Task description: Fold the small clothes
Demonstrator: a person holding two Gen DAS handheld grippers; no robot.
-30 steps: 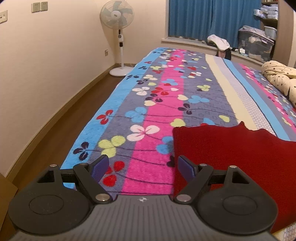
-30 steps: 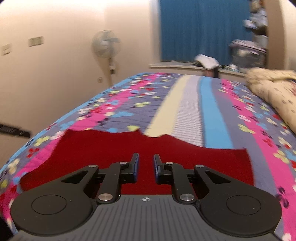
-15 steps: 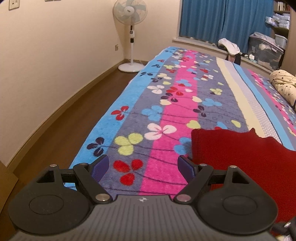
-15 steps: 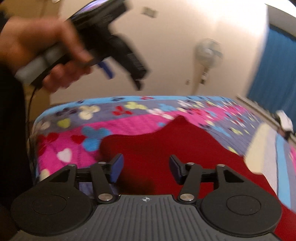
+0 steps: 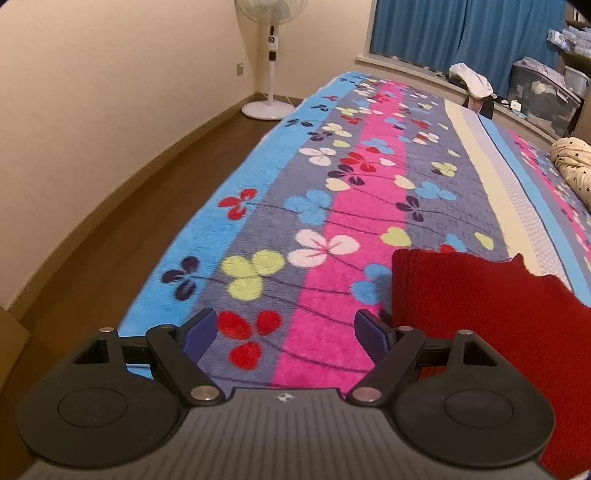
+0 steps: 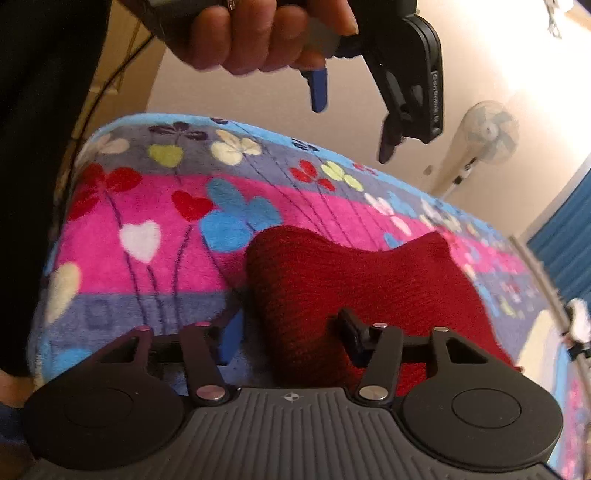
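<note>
Right now your right gripper (image 6: 291,334) sits low over the near corner of the red knit garment (image 6: 354,280), fingers apart on either side of a raised fold; they have just been closing in a little, and the pads are not pressing on the cloth as far as the view shows. That garment lies on the flowered blanket (image 6: 147,206), close to the near end of the bed, its left edge over the pink stripe.

Just past it, up above the blanket, your left hand (image 6: 258,33) grips the left gripper (image 5: 284,332), its blue pads spread wide and pinching nothing. From its own camera, those fingers hang over the pink and grey stripes, with the garment's left edge just beside the right finger (image 5: 373,336).

Further along, the blanket runs clear toward the far end, a star-print quilt (image 5: 572,166) bunched on the right. Far left, a white standing fan (image 5: 271,55) stands on the wooden floor (image 5: 110,236); blue curtains (image 5: 443,33) hang behind.
</note>
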